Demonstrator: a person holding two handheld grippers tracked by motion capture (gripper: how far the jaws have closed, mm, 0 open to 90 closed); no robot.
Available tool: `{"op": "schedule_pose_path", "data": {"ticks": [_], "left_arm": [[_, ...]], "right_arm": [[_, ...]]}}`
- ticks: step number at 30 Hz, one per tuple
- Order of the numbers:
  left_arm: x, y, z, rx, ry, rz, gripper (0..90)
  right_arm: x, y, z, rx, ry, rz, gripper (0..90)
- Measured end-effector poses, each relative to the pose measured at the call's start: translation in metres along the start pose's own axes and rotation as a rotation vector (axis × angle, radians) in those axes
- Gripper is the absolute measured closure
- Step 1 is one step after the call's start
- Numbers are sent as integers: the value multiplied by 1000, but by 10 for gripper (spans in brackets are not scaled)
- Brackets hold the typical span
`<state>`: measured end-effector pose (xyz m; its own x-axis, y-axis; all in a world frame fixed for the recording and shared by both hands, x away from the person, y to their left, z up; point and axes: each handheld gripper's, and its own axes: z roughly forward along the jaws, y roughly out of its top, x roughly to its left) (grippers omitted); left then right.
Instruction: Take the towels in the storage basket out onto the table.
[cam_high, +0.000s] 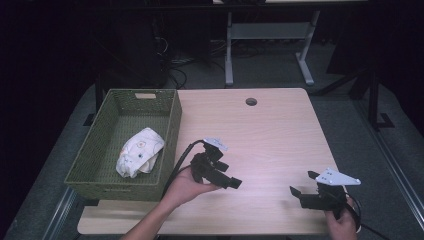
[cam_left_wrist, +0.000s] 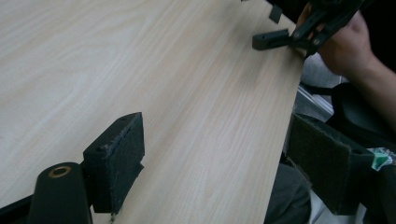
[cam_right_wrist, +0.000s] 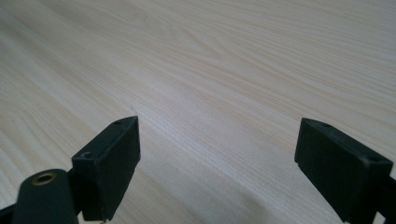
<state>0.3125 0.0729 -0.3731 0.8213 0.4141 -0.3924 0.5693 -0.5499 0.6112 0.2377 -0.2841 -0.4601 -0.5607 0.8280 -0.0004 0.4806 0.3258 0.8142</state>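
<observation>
A person's left hand holds my left gripper over the wooden table, just right of a green woven basket. Its jaws point toward the table's right side. In the left gripper view my left gripper stands wide open, with bare wood and the table's near edge between its pads. Near the front right corner my right gripper points left. In its own view my right gripper is open too, over bare wood. A white patterned cloth bundle lies inside the basket.
The basket sits on the table's left side, reaching past the left edge. A round cable hole is near the table's far edge. A white desk frame stands on the floor behind. The right gripper and its hand appear far off in the left gripper view.
</observation>
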Motion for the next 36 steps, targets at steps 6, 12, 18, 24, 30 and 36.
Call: {"op": "schedule_pose_path", "data": {"ticks": [6, 12, 18, 24, 30, 36], "left_arm": [[5, 13, -23, -32, -23, -19, 190], [12, 21, -44, -55, -25, -30, 190], [18, 24, -59, -66, -26, -38, 190], [21, 25, -77, -84, -26, -40, 191], [26, 27, -95, -100, -22, -45, 191], [39, 23, -118, -134, -14, -80, 193]], "right_arm": [[0, 0, 0, 1, -1, -2, 139], [0, 0, 1, 0, -2, 0, 139], [0, 0, 1, 2, 0, 3, 138], [0, 0, 1, 2, 0, 2, 139], [0, 1, 1, 5, -1, -1, 138], [0, 1, 1, 5, 0, -2, 139]]}}
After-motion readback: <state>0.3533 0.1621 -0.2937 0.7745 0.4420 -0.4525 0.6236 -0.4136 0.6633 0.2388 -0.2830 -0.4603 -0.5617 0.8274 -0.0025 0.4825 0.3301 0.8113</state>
